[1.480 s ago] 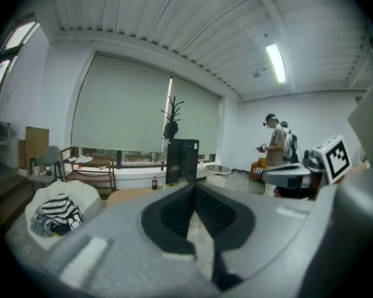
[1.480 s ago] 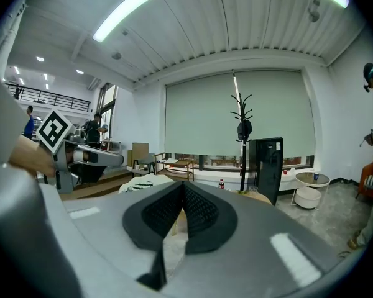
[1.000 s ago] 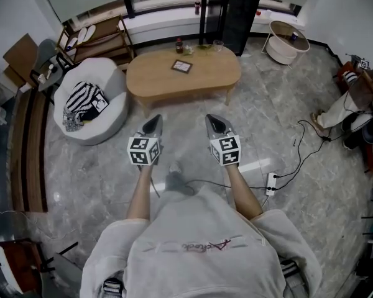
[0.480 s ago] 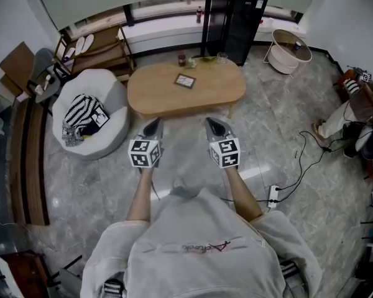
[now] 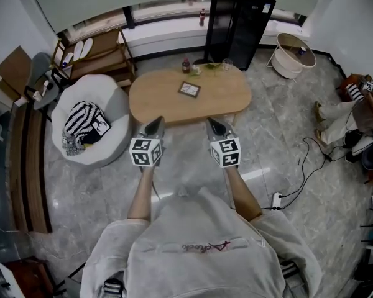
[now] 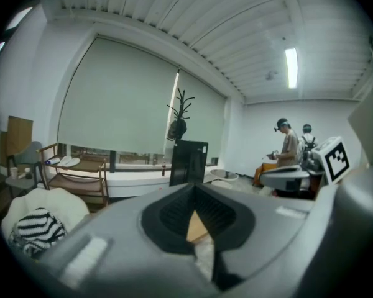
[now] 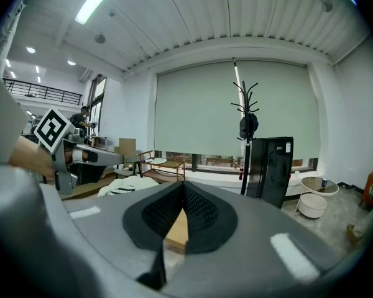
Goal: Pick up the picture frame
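Note:
A small dark-rimmed picture frame (image 5: 189, 90) lies flat on the oval wooden table (image 5: 155, 101), toward its far middle. My left gripper (image 5: 155, 125) and right gripper (image 5: 214, 124) are held side by side just short of the table's near edge, both shut and holding nothing. In the left gripper view the left gripper (image 6: 194, 198) has its jaws together, with a sliver of the wooden table (image 6: 196, 228) showing behind them. The right gripper (image 7: 183, 197) looks the same in the right gripper view, with the table (image 7: 176, 233) behind it. The frame is hidden in both gripper views.
A bottle (image 5: 186, 65) and glasses (image 5: 227, 63) stand at the table's far edge. A white beanbag (image 5: 87, 129) with striped cloth sits left, a black cabinet (image 5: 239, 14) behind, a round side table (image 5: 292, 54) right. Cables and a power strip (image 5: 276, 200) lie on the floor at right.
Both grippers have been carried forward together toward the table, which now lies right in front of their tips. Both jaws stay shut.

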The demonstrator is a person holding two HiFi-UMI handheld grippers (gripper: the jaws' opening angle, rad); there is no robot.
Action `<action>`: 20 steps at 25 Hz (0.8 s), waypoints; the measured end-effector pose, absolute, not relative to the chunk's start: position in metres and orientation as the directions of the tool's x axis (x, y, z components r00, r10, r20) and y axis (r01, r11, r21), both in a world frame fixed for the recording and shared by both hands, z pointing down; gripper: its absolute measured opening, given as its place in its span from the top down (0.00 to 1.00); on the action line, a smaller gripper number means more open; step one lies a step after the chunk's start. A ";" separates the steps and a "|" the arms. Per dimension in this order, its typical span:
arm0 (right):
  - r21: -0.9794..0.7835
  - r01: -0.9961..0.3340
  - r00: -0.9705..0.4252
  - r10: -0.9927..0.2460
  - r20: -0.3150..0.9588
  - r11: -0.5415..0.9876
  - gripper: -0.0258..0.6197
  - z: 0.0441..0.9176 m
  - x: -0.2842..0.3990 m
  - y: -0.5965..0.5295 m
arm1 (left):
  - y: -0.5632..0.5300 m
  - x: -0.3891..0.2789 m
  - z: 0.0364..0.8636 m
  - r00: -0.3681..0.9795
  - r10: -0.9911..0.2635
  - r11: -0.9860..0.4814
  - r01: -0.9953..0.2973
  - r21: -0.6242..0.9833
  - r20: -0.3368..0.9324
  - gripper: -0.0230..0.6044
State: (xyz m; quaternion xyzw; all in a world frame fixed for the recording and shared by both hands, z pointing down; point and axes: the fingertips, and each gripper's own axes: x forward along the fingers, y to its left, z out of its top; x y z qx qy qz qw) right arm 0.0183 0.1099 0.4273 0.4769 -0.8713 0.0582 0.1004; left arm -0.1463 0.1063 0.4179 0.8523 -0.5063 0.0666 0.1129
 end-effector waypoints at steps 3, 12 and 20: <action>-0.006 -0.847 -0.519 -0.824 0.228 0.532 0.95 0.429 0.009 0.086 | 0.083 -0.155 0.418 0.486 -0.845 -0.470 -0.874 0.122 0.225 0.96; -0.002 -0.864 -0.490 -0.840 0.234 0.504 0.95 0.434 -0.008 0.043 | 0.036 -0.177 0.423 0.507 -0.832 -0.492 -0.862 0.121 0.226 0.96; -0.007 -0.875 -0.469 -0.844 0.261 0.484 0.95 0.450 -0.015 0.035 | 0.021 -0.183 0.436 0.530 -0.814 -0.513 -0.848 0.131 0.239 0.96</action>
